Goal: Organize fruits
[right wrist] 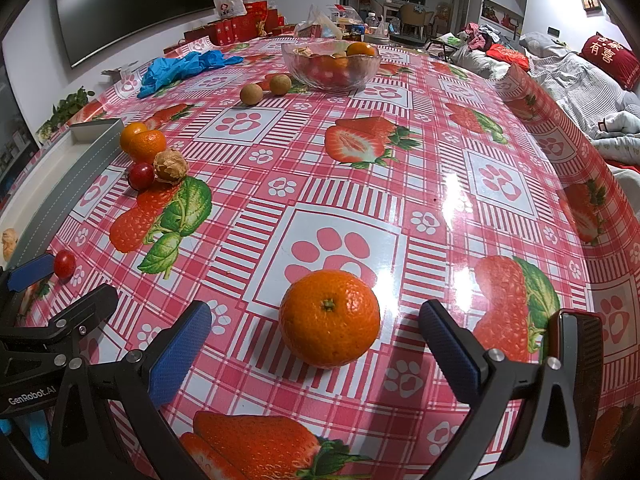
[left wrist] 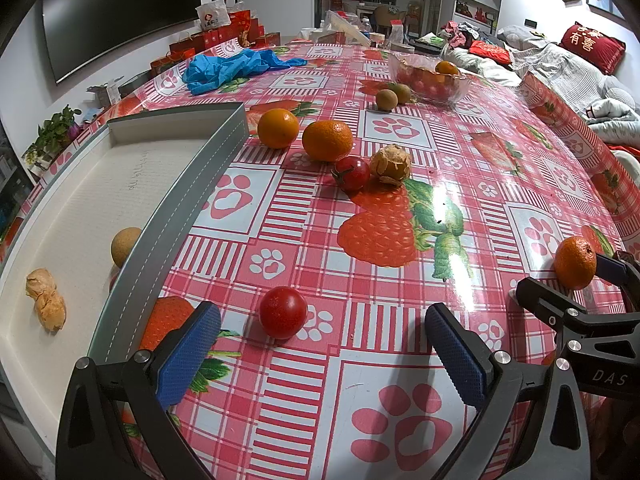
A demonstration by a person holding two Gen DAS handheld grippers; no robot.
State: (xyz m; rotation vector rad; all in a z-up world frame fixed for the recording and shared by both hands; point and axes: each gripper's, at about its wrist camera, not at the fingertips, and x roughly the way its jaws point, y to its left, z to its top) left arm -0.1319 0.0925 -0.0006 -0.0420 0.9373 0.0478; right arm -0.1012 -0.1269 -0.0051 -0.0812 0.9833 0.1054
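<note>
My left gripper (left wrist: 322, 326) is open, low over the table, with a cherry tomato (left wrist: 283, 312) between its fingers, nearer the left one. To its left stands a grey tray (left wrist: 188, 188) holding a brown round fruit (left wrist: 125, 246) and a papery husked fruit (left wrist: 46, 298). My right gripper (right wrist: 316, 328) is open around a tangerine (right wrist: 329, 318) resting on the table. That tangerine (left wrist: 575, 262) and the right gripper (left wrist: 568, 312) show at the right edge of the left wrist view. Farther off lie two oranges (left wrist: 327, 140), a second tomato (left wrist: 352, 173) and a husked fruit (left wrist: 390, 164).
A glass bowl (right wrist: 330, 65) of fruit stands at the table's far side, with two brown round fruits (right wrist: 251, 93) beside it. Blue gloves (right wrist: 180, 66) lie at the far left. A sofa with bedding (right wrist: 580, 80) runs along the table's right edge.
</note>
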